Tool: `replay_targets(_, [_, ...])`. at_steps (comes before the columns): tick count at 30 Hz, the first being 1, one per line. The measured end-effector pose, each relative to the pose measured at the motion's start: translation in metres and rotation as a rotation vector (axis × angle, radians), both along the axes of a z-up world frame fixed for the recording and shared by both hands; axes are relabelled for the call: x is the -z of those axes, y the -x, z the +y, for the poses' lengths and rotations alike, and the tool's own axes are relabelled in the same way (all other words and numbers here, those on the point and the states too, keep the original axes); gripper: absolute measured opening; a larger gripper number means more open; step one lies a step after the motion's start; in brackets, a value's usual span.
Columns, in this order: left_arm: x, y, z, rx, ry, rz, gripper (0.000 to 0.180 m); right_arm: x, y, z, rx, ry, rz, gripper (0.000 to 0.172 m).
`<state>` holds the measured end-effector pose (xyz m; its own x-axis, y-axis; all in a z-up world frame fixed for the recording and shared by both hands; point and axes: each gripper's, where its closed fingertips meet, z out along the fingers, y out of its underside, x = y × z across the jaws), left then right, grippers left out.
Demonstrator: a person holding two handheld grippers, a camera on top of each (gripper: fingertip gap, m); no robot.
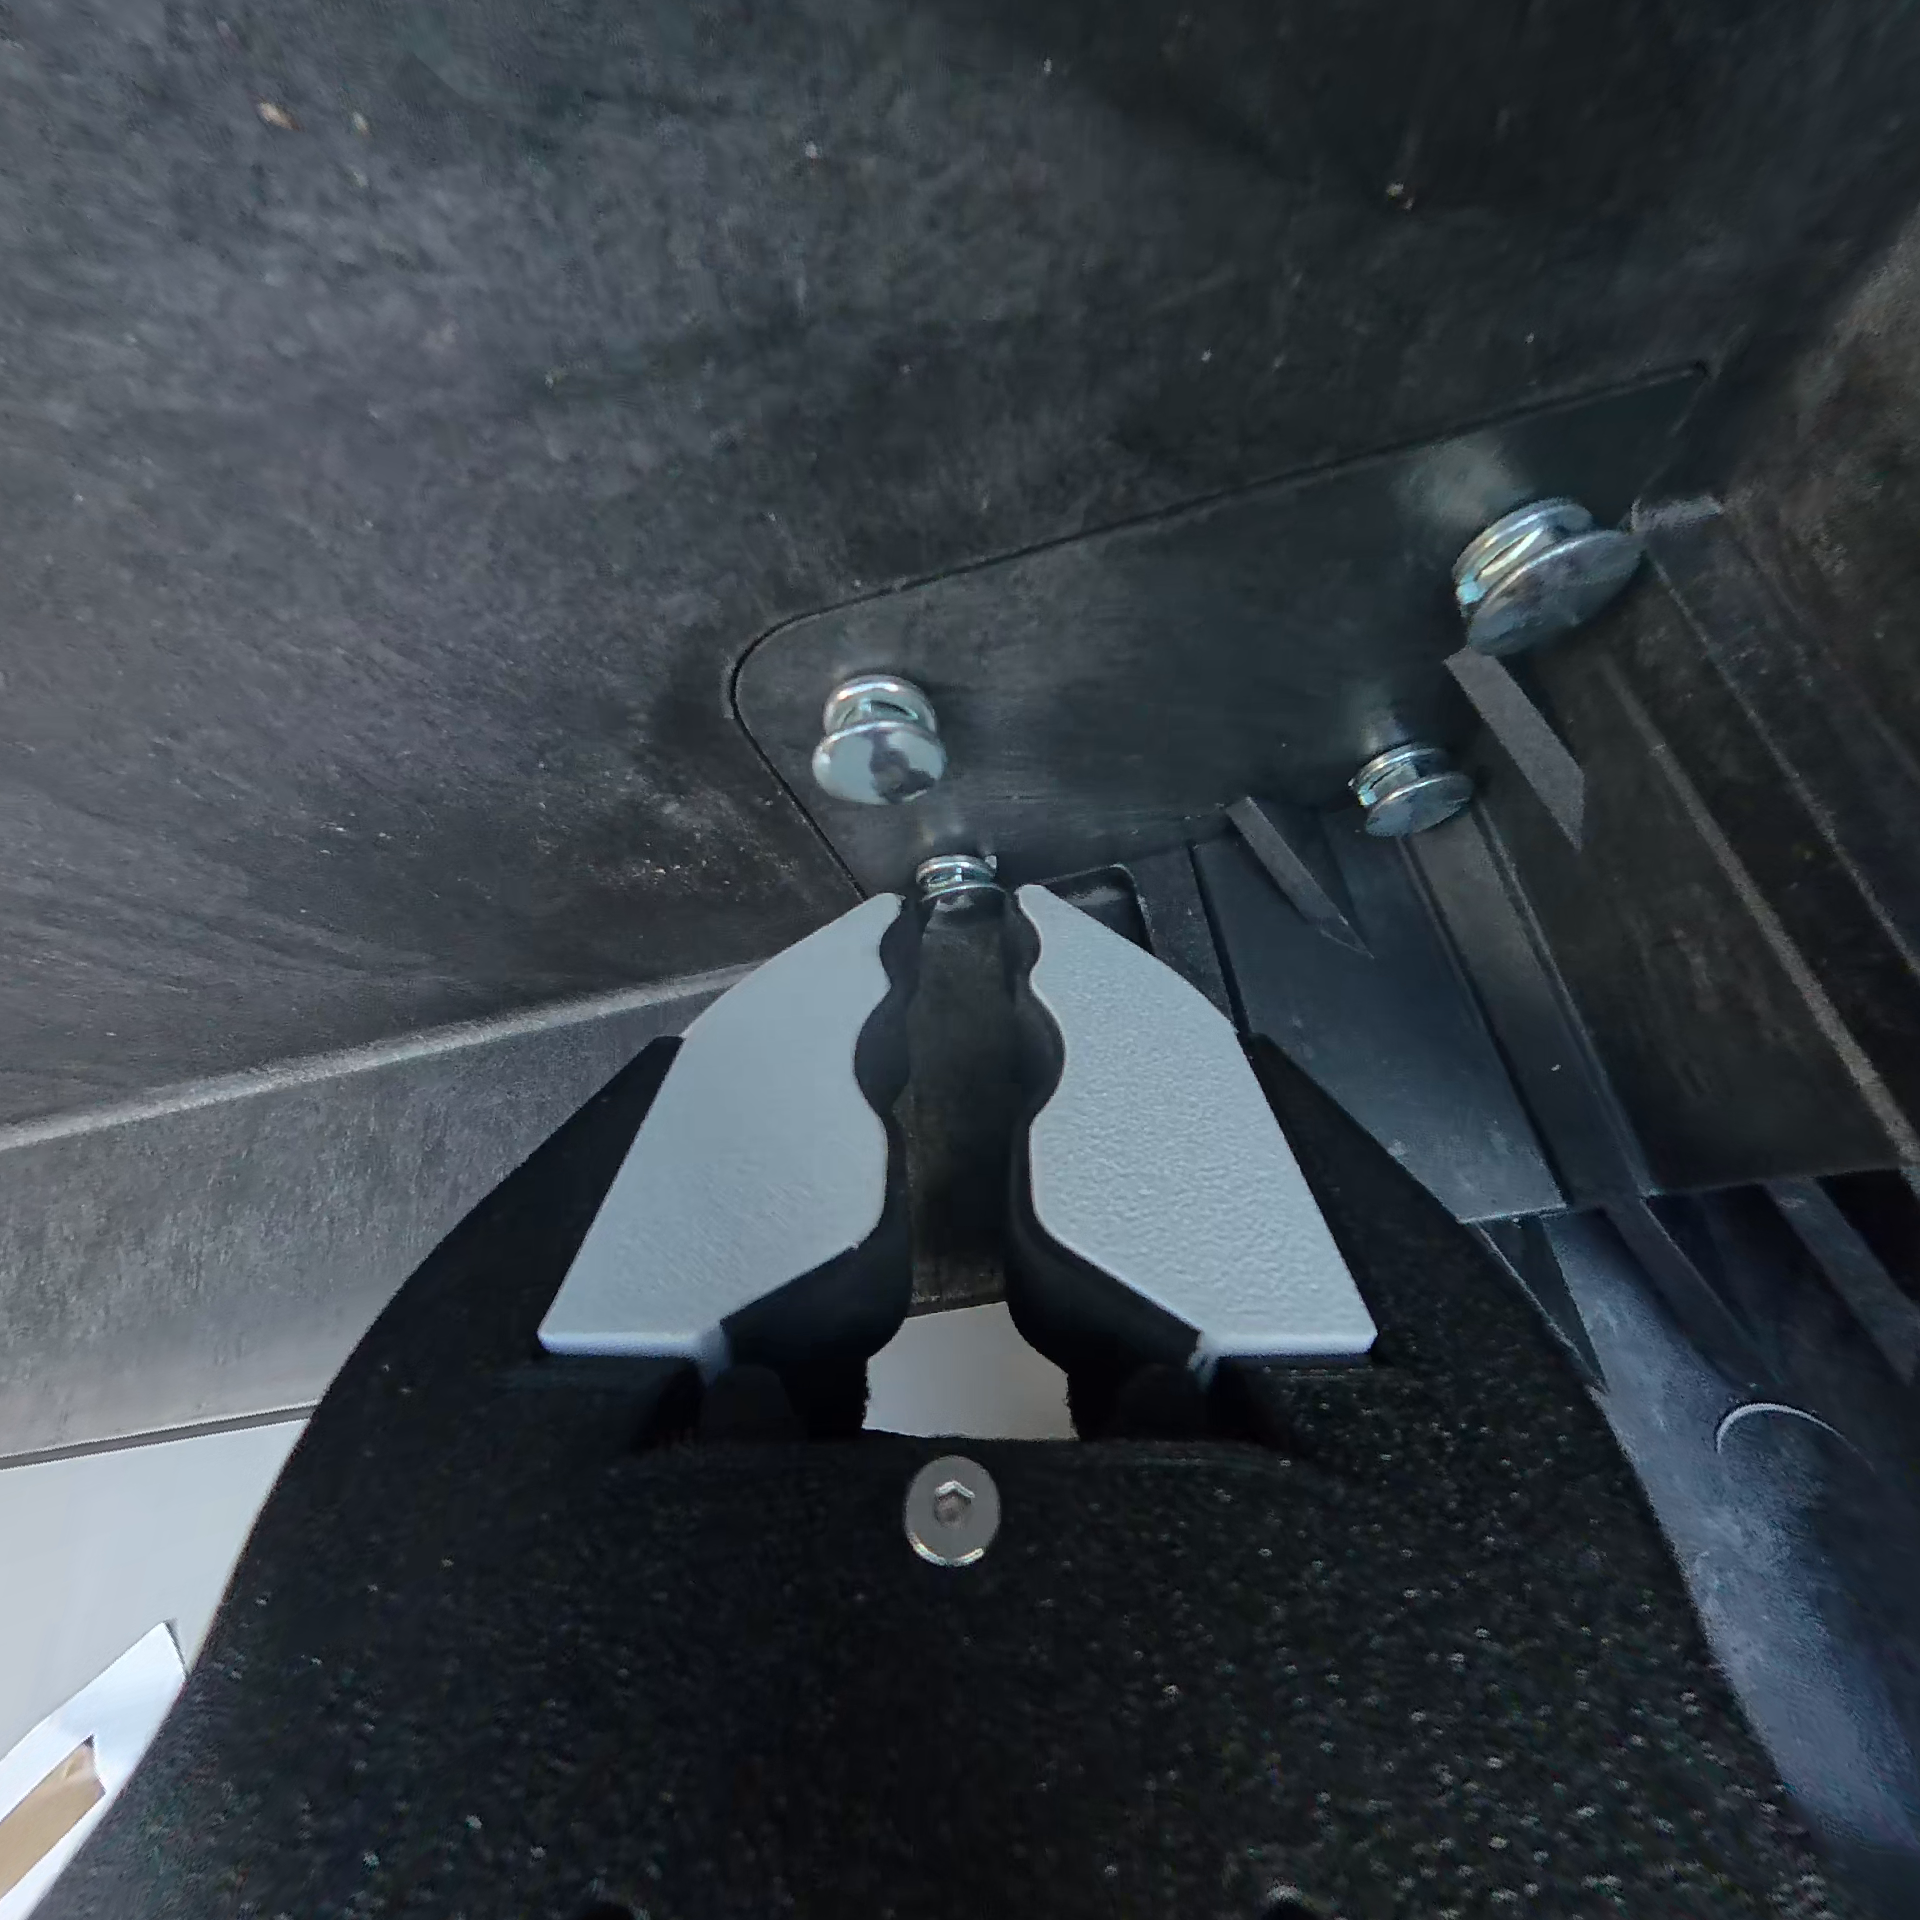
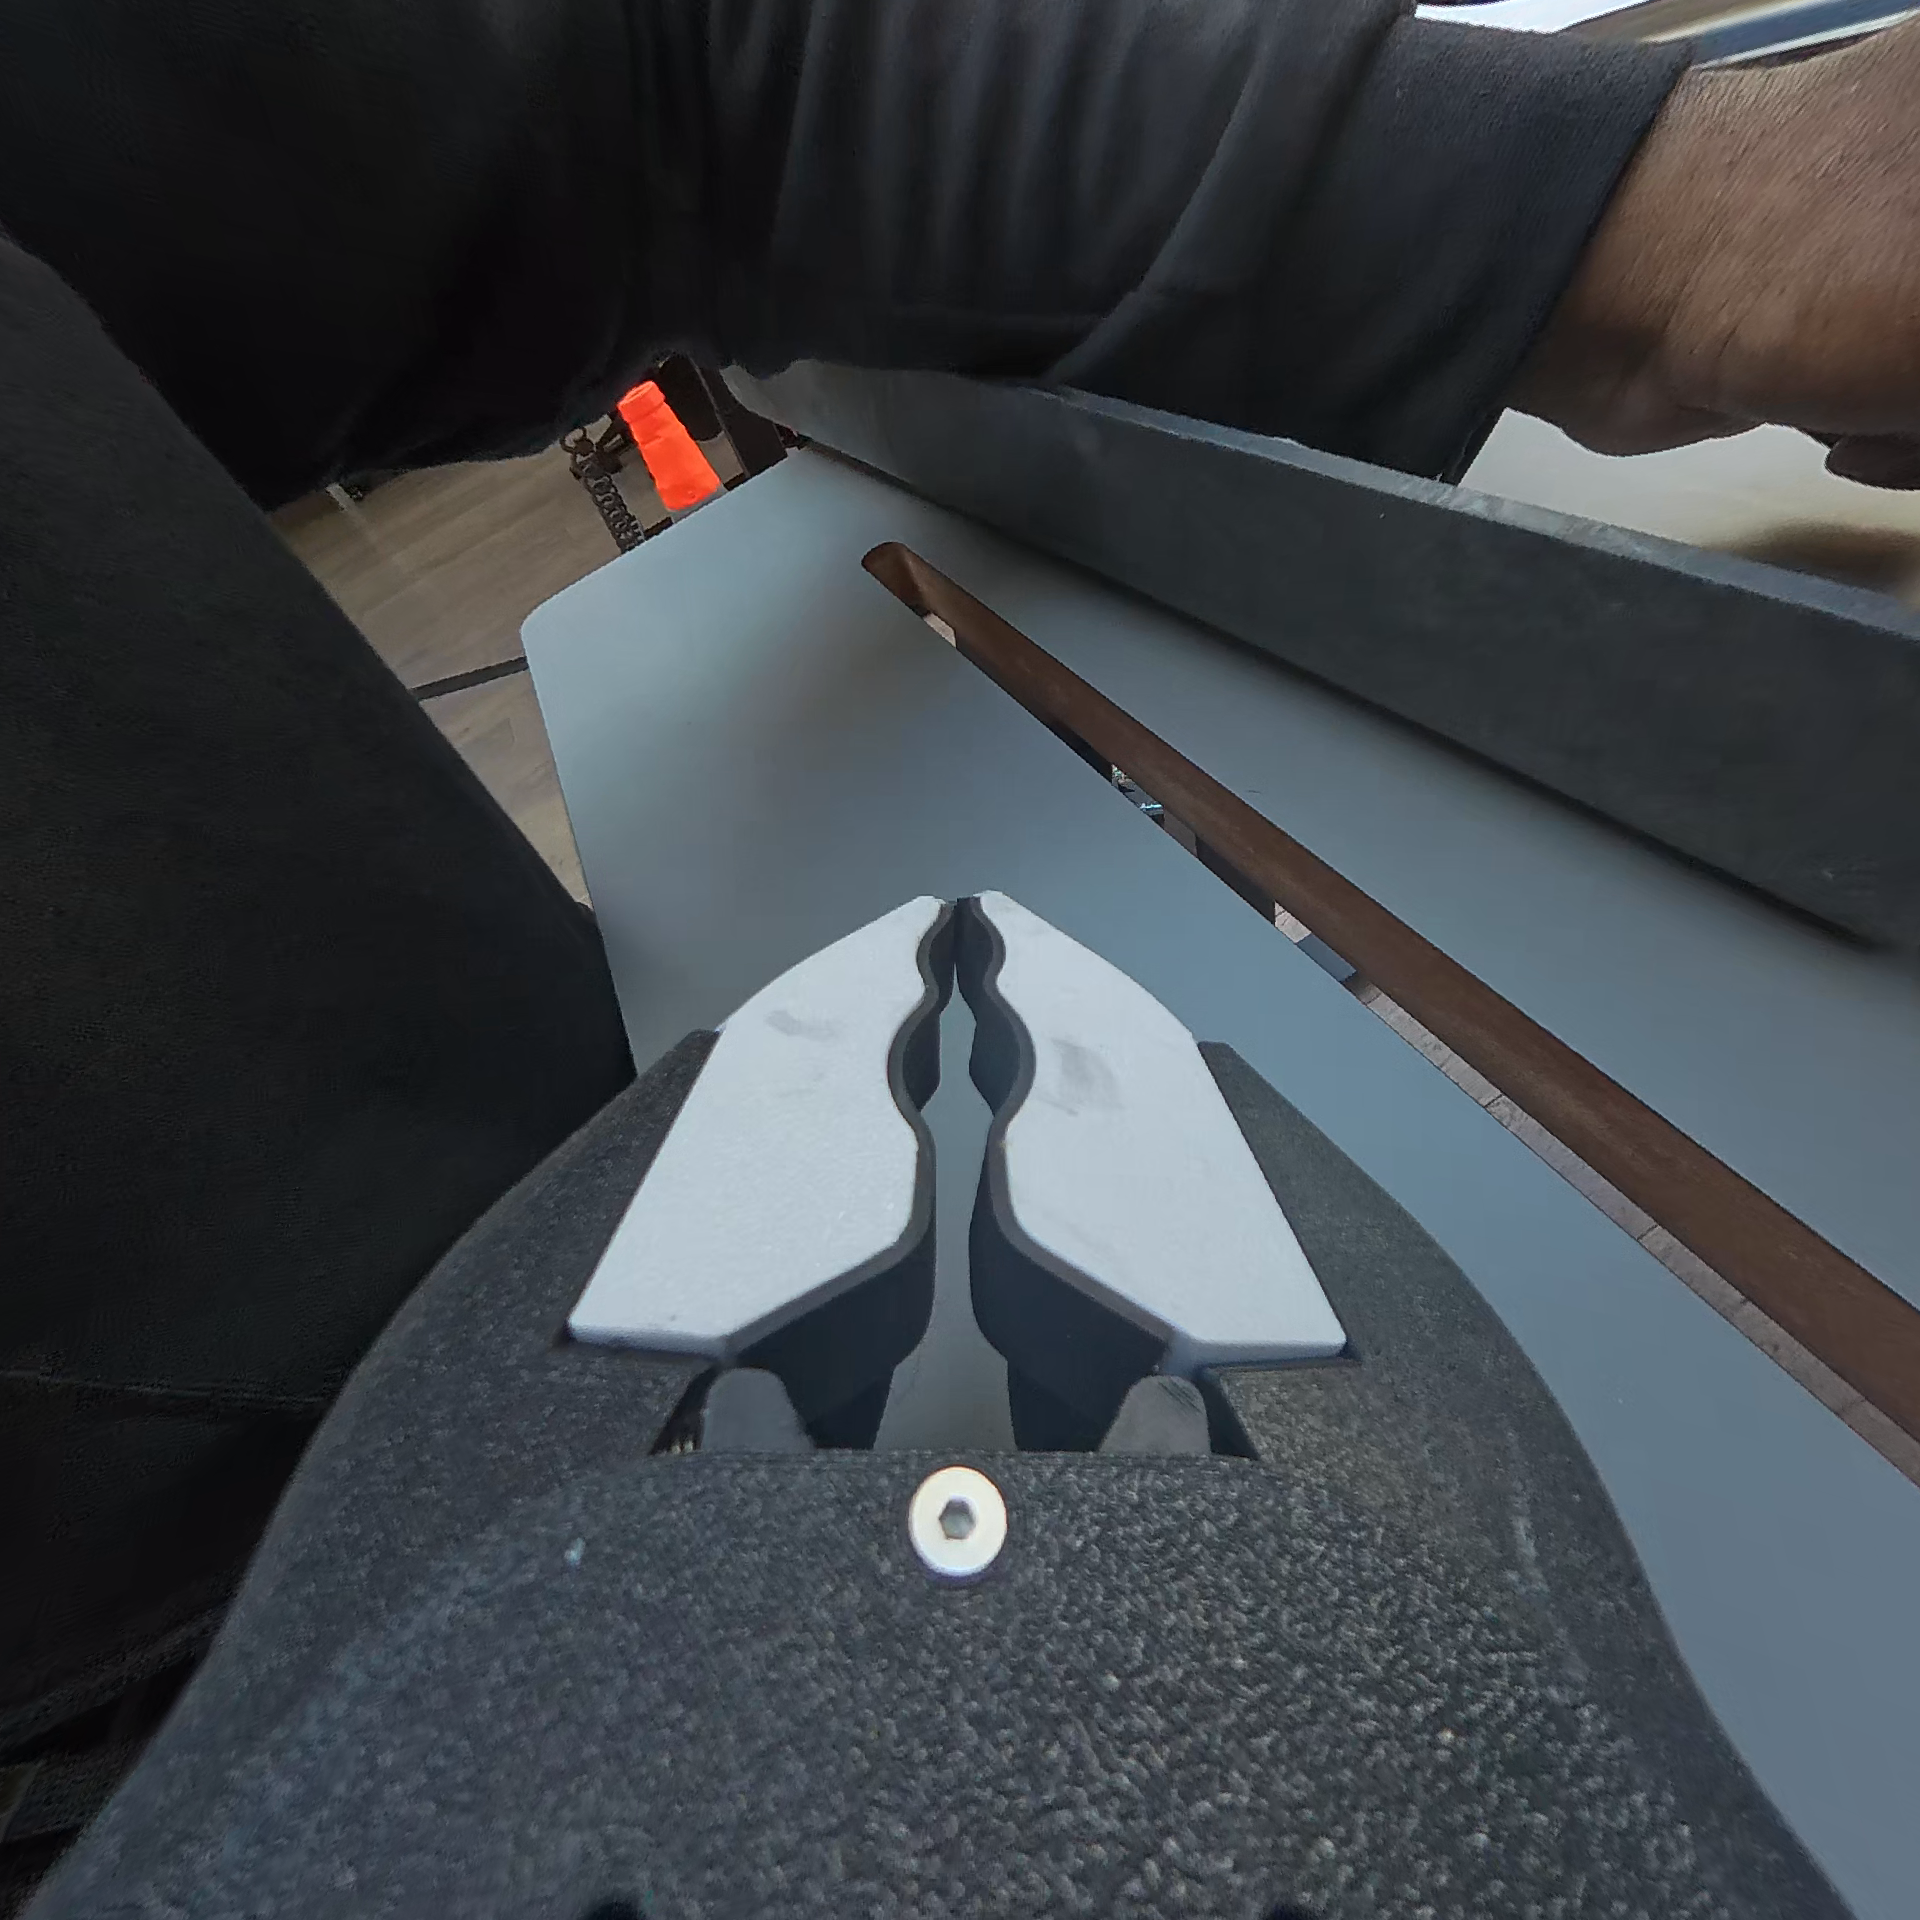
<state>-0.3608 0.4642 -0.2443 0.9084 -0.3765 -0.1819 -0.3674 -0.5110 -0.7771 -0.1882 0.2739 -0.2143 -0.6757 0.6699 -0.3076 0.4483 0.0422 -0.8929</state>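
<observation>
Left gripper (image 1: 958, 891) fingers pinched a small bolt (image 1: 954, 873) at mid-frame, under the black plate (image 1: 1195, 686), probably turning it. Right gripper (image 2: 956, 902) fingers were pressed together, empty, over the grey worktop (image 2: 790, 748).

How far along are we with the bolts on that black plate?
Three silver bolts sit in the black metal plate, heads standing proud. In hand: the left gripper is shut on the fourth silver bolt at the plate's near edge. The right gripper is shut, empty, above the grey tabletop. Tightening or loosening: cannot tell.
</observation>
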Motion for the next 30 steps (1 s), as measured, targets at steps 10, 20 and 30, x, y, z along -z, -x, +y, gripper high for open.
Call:
replay_targets(10, [0.0005, 0.0016, -0.0005, 0.016, 0.013, 0.037, 0.015, -0.0011, -0.0015, -0.0011, -0.016, 0.012, 0.0, 0.0])
replay_targets(20, [0.0006, 0.0021, 0.0003, 0.005, 0.019, 0.05, 0.015, -0.0009, -0.0031, -0.0027, -0.03, 0.008, 0.002, 0.0])
replay_targets(30, [0.0004, 0.002, 0.0022, -0.001, -0.024, 0.059, 0.016, -0.0038, -0.0047, -0.0024, -0.037, 0.019, 0.02, 0.0])
